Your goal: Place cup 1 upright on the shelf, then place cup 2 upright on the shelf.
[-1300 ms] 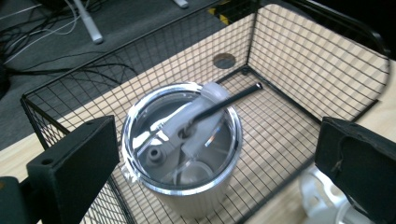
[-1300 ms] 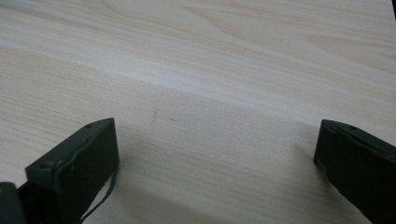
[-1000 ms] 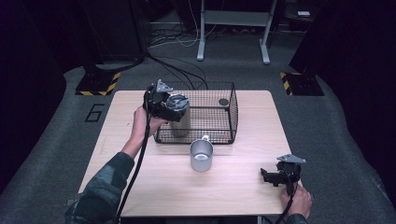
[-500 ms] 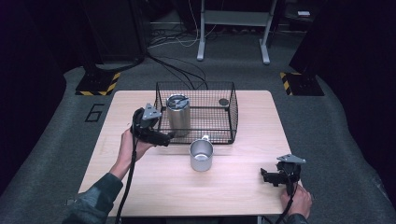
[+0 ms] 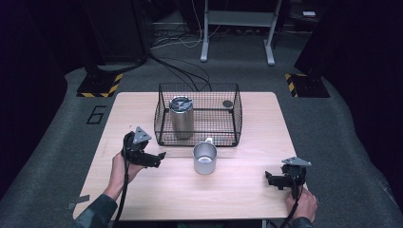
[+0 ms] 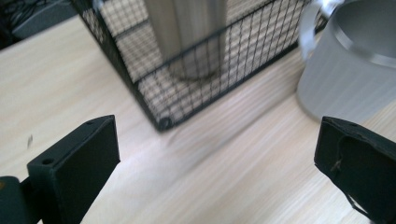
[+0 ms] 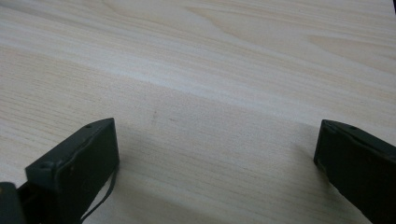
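A tall steel tumbler (image 5: pixel 181 116) with a lid stands upright inside the black wire basket (image 5: pixel 235 114), at its left end; the left gripper view has the tumbler (image 6: pixel 187 32) behind the basket mesh (image 6: pixel 140 84). A metal mug (image 5: pixel 205 157) stands on the table just in front of the basket, and its side (image 6: pixel 345 70) fills the upper right of the left gripper view. My left gripper (image 5: pixel 159 159) is open over the table, left of the mug, jaws empty. My right gripper (image 5: pixel 270 180) is open near the front right corner, over bare wood (image 7: pixel 210 116).
A small dark round thing (image 5: pixel 227 103) lies at the basket's back right. The wooden table (image 5: pixel 142 104) stands on grey carpet, with cables and a metal stand's legs (image 5: pixel 237 28) behind it. Hazard-striped blocks (image 5: pixel 100 85) flank the far corners.
My left gripper has let go of the tumbler, which now stands in the basket, and has pulled back left and toward the person, open. The right gripper has not moved.
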`<state>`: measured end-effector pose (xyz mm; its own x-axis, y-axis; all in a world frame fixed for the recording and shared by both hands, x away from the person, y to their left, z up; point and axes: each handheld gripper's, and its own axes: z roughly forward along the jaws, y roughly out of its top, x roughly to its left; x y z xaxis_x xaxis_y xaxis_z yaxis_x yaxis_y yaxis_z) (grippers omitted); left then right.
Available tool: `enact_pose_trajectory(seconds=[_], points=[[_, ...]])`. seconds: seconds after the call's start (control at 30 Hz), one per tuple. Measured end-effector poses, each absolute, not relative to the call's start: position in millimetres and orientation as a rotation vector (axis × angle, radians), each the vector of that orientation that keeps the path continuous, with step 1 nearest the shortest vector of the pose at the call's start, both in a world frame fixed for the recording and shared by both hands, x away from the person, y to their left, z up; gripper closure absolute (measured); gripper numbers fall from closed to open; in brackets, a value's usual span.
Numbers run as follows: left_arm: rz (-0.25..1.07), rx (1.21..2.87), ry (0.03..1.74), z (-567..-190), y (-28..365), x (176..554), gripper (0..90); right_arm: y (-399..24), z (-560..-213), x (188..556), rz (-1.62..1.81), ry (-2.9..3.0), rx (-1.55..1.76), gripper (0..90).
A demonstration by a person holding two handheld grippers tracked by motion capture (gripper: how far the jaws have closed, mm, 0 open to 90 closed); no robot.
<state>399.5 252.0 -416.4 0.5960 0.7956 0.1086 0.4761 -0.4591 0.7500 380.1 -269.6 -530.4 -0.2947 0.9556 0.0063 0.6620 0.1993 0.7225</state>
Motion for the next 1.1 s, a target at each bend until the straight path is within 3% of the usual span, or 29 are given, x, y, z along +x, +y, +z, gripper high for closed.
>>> enact_pose_trajectory(seconds=[0.73,1.1], points=[[0.603,2.125,1.298,-505,312,397,0.1,-269,-530,380,0.87,2.029,1.51,0.0],[0.523,2.144,1.288,-523,314,413,0.0,-270,-530,378,0.868,2.035,1.508,0.0]])
